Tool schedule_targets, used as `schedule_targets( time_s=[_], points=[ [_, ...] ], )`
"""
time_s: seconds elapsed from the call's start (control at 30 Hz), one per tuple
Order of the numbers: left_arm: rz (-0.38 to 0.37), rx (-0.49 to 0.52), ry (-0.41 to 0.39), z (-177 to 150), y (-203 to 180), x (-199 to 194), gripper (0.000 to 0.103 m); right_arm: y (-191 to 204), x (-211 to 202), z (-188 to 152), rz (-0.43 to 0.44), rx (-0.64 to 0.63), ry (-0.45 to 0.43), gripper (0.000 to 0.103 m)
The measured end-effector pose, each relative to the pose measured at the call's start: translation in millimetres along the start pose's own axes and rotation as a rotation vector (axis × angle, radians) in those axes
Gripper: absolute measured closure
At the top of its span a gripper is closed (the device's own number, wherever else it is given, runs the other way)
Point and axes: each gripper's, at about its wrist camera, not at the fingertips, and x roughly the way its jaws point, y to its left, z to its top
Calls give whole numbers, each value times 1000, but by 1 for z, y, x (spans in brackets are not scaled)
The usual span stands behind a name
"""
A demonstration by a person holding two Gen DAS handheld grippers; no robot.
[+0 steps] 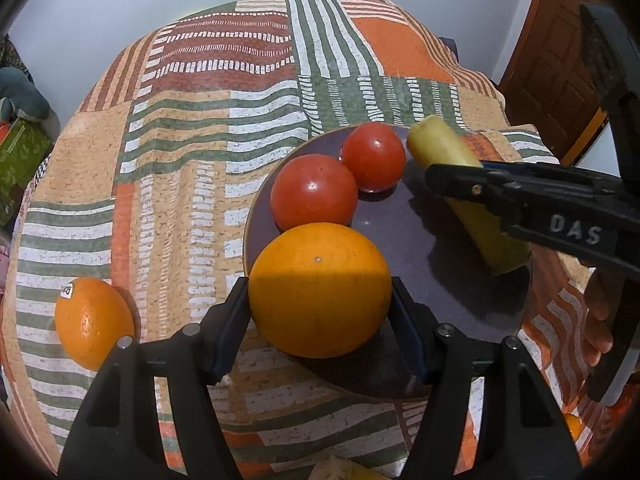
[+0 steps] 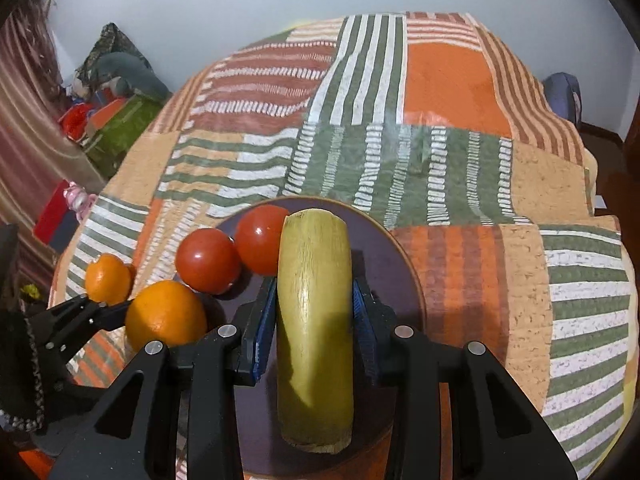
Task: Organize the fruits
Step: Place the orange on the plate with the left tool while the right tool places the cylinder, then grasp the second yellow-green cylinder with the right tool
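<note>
Left hand-held gripper (image 1: 320, 316) clamping orange (image 1: 320, 290) over plate (image 1: 460, 312) edge, right hand-held gripper (image 2: 315, 316) gripping banana piece (image 2: 315, 320)

Right gripper (image 1: 444, 178) covers the middle of the pale yellow cut stalk piece (image 1: 440, 142). Large orange (image 1: 320, 288) hides the dark round plate's (image 1: 460, 300) near rim. Small sticker (image 1: 66, 291) on the smaller orange (image 1: 94, 322): print illegible. Yellow item (image 1: 348, 470) cut off at bottom edge.

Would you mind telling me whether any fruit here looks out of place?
One small orange sits alone on the tablecloth, left of the plate, while the tomatoes lie on the plate. The banana piece has both ends cut off.
</note>
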Motion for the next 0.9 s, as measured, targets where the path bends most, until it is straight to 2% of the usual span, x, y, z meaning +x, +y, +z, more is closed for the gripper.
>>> schedule_targets(
  time_s=[0.23,0.33,0.43,0.67,0.83,0.9],
  points=[
    [0,17,4,2,-2,2,36,1,5,-1,-48,-27,15,68],
    [-4,19,-33,2,-4,-8,31,2,2,-2,-55,-37,11,66],
    [11,33,-86,3,-7,-25,25,5,-6,-2,-62,-48,1,59],
    [21,13,-138,-1,0,-63,25,25,-44,-12,-83,-115,-61,58],
    [25,-14,-178,-16,10,-100,25,50,-78,-26,-78,-168,-110,57],
    [28,-18,-188,-23,13,-112,25,62,-90,-34,-80,-192,-132,50]
  ],
)
